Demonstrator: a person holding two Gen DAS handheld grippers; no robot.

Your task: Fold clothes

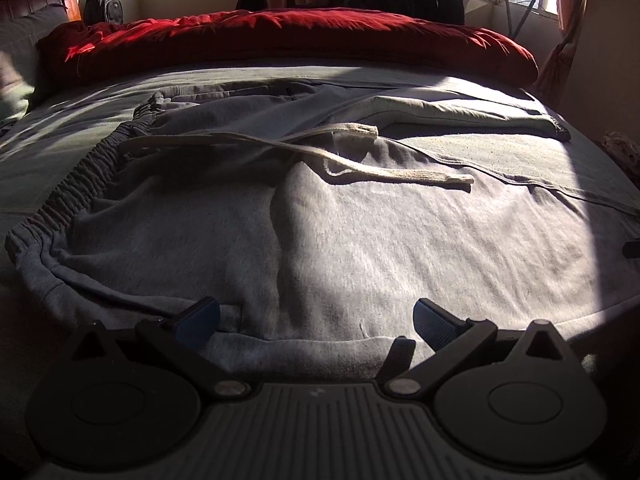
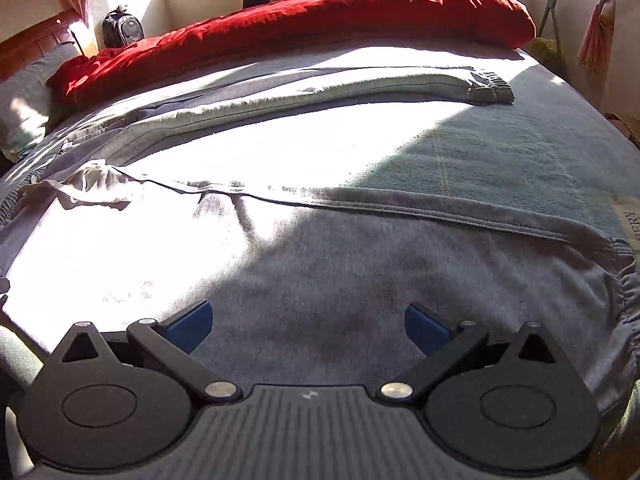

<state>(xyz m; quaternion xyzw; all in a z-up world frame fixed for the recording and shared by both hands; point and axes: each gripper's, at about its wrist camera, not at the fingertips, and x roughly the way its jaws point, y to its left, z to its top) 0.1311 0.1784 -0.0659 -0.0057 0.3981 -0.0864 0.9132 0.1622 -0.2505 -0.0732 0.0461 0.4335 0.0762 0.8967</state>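
The grey sweatpants (image 1: 360,240) lie spread flat across the bed (image 2: 520,152), waistband to my left, 1 leg under my tongs and the other stretched out near the red duvet (image 2: 320,12). My left tongs (image 1: 316,316) and right tongs (image 2: 308,320) both stand spread wide over the near leg, pinching nothing. My worry: a shallow pinch could take only the top layer, so the leg bunches, and the loose drawstring (image 1: 400,174) (2 ends lying free) could get trapped in a fold.

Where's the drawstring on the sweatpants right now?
In the left wrist view the drawstring lies loose across the grey sweatpants, running right from the waistband, beyond the open left gripper and short of the red blanket.
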